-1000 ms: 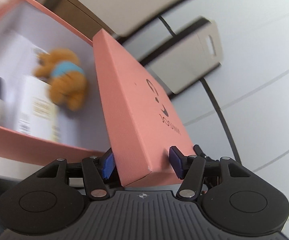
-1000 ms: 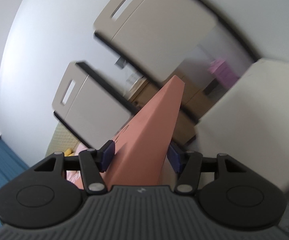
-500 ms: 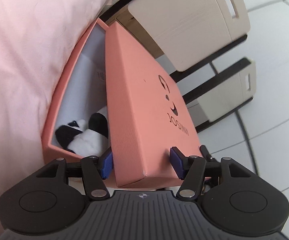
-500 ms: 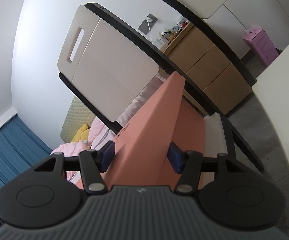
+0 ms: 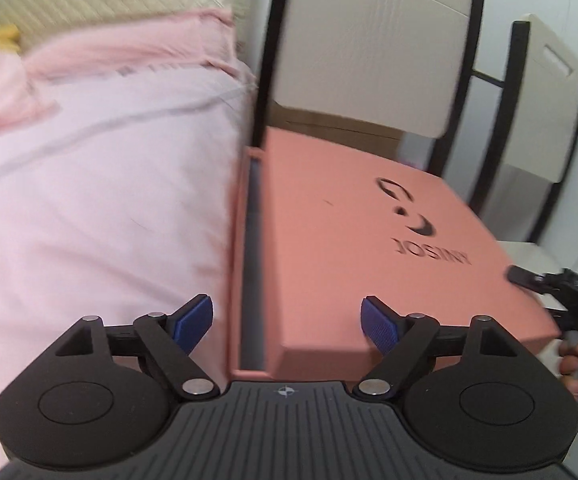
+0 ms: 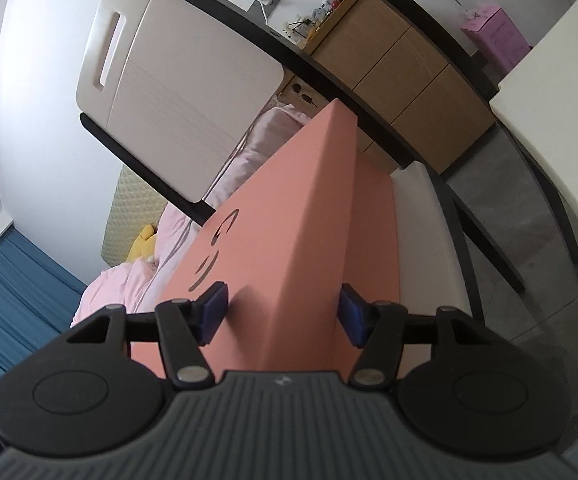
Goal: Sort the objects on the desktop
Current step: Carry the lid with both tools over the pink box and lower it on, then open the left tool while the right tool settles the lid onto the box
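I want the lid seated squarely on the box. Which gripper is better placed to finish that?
Probably the right gripper: its pads still straddle the salmon lid. The left gripper has opened, and a strip of the box still shows uncovered.

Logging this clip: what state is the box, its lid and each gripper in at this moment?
lid: lying nearly flat on the box, offset, not seated
box: a narrow gap open along one side
left gripper: open, fingers clear of the lid
right gripper: straddles the lid edge; grip unclear

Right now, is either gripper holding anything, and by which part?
The right gripper grips the salmon box lid across its side wall near one end. The left gripper holds nothing; its jaws stand open.
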### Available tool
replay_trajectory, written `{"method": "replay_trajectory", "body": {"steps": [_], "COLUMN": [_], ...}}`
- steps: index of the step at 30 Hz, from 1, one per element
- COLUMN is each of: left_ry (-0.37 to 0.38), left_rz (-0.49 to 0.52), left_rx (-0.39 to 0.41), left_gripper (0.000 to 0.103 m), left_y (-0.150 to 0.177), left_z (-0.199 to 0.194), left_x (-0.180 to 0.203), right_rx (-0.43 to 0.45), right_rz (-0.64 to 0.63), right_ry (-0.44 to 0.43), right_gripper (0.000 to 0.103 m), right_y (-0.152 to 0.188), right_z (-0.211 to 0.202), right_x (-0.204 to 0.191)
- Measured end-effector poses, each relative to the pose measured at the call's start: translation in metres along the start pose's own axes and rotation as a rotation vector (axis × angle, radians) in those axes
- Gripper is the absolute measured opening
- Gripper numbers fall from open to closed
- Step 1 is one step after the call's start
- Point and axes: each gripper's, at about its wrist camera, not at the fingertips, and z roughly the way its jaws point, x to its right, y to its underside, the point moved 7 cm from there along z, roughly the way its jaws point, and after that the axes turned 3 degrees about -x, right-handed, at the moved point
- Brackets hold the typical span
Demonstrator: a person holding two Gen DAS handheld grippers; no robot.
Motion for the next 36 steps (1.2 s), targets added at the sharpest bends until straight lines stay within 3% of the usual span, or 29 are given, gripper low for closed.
{"method": "replay_trajectory", "body": {"steps": [3, 7, 10, 13, 22, 26, 31, 36], "left_ry": [-0.038, -0.082, -0.064, -0.035, -0.004, 0.009, 0.026, -0.012], "left_rz": [-0.029, -0.057, -0.071, -0.042, 0.060, 0.118, 0.083, -0.005], "left_rx": [0.039, 0.156, 0.238, 0.266, 0.280, 0.238, 0.212, 0.157], "left_gripper": [0.086, 0.087, 0.087, 0.087, 0.087, 0.086, 0.086, 0.086], "left_y": [-0.007, -0.012, -0.015, -0.014, -0.001, 0.008, 0.011, 0.010], "left_z": [-0.012, -0.023, -0.026, -0.025, 0.007, 0.026, 0.035, 0.033], "left_x": [-0.005, -0.013, -0.015, -0.008, 0.025, 0.041, 0.039, 0.022], "right_rx": [0.011, 0.030, 0.055, 0.078, 0.220, 0.223, 0.201, 0.155], "right_rz": [0.007, 0.008, -0.020, -0.034, -0.130, -0.183, -0.248, -0.297], "right_ry": [-0.005, 0.005, 0.033, 0.038, 0.028, 0.053, 0.091, 0.081], "right_gripper": [0.060, 0.063, 0.066, 0.069, 0.068, 0.059, 0.057, 0.057], "right_y": [0.002, 0.005, 0.006, 0.008, 0.006, 0.007, 0.008, 0.011], "right_z": [-0.001, -0.002, -0.006, -0.008, -0.025, -0.018, -0.009, 0.002], "right_x": [0.001, -0.001, -0.006, -0.008, -0.013, -0.015, -0.020, -0.035]}}
